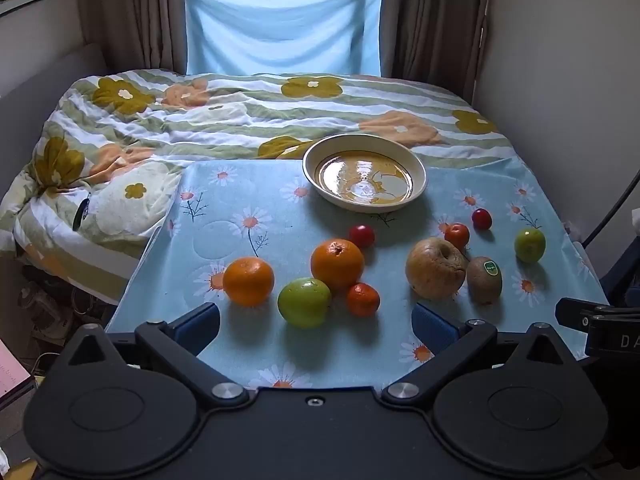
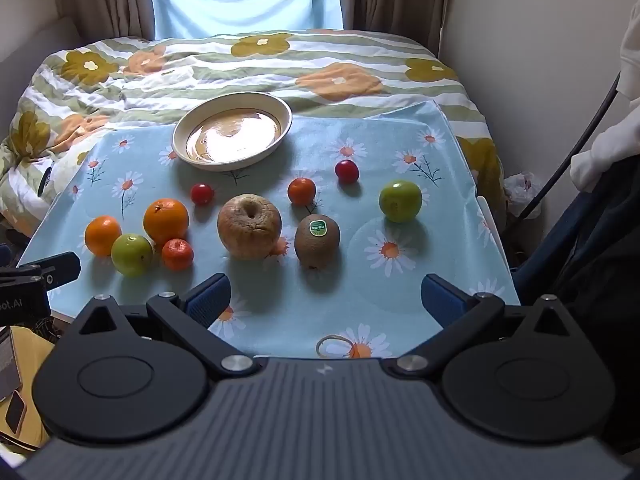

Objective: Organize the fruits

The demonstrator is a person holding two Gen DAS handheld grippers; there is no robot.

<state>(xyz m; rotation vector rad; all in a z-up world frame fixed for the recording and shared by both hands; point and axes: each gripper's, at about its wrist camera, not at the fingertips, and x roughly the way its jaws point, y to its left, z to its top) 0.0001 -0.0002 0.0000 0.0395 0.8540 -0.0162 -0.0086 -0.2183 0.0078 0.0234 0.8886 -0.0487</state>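
Note:
Fruits lie loose on a blue daisy cloth (image 1: pixel 260 344). Two oranges (image 1: pixel 248 281) (image 1: pixel 337 264), a green apple (image 1: pixel 305 302) and a small mandarin (image 1: pixel 362 299) cluster at the left. A wrinkled brown apple (image 2: pixel 249 226) and a kiwi (image 2: pixel 317 241) sit in the middle. A second green apple (image 2: pixel 400 201), a small tomato (image 2: pixel 301 191) and two red cherry tomatoes (image 2: pixel 346 171) (image 2: pixel 202 193) lie around them. An empty cream bowl (image 2: pixel 232 137) stands at the back. My left gripper (image 1: pixel 316 326) is open just before the left cluster. My right gripper (image 2: pixel 326 300) is open before the kiwi.
A flowered quilt (image 1: pixel 240 120) covers the bed behind the cloth. A rubber band (image 2: pixel 334 346) lies on the cloth near my right gripper. Walls and curtains close in the far side. A black cable (image 2: pixel 576 144) and dark fabric are at the right.

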